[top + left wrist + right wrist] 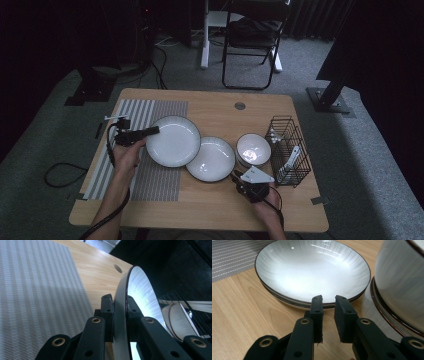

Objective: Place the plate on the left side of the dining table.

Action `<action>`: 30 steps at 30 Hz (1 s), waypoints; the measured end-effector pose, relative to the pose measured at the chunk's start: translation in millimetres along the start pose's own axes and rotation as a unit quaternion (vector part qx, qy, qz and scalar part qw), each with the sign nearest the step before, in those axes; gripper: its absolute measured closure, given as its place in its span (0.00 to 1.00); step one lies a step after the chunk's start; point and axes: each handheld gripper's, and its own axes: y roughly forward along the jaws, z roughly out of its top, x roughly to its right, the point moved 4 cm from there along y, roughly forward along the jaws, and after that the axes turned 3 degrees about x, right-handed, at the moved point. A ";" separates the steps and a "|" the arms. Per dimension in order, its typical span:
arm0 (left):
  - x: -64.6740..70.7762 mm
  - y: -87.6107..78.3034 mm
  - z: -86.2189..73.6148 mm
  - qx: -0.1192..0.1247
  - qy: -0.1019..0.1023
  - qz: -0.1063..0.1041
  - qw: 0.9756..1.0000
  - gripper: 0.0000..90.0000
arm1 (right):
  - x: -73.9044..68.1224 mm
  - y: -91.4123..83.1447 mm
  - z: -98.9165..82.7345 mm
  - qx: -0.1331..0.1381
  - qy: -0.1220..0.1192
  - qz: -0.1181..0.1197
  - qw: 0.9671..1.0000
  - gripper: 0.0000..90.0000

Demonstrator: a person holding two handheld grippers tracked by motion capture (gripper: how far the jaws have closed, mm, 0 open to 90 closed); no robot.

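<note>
The left gripper (150,132) pinches the rim of a large plate (173,140), left of centre over the striped placemat (157,180). The right gripper (328,301) waits with jaws slightly apart and empty before the stacked plates (312,270). A firm, level hold should keep the rim from slipping as the plate settles onto the mat.

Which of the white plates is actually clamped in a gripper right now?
The leftmost plate, over the striped mat. The left gripper pinches its rim and holds it tilted. The middle plate lies flat on the table; the right gripper only faces its edge, jaws empty.
</note>
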 end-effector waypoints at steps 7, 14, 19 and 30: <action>-19.5 -19.9 5.6 0.016 -0.008 0.025 1.000 0.91 | -1.3 0.4 -0.7 -0.003 -0.006 0.001 1.000 0.85; -40.2 -31.8 7.2 0.021 -0.020 0.052 0.998 0.91 | -0.4 -0.2 -2.2 -0.003 -0.006 0.002 1.000 0.84; -54.3 -33.6 6.8 0.022 -0.034 0.061 0.997 0.91 | 0.2 -0.4 -3.1 -0.004 -0.003 0.003 1.000 0.84; -76.5 -29.4 3.0 0.013 -0.052 0.084 0.995 0.91 | 0.0 -0.1 -4.9 -0.007 -0.003 0.004 1.000 0.84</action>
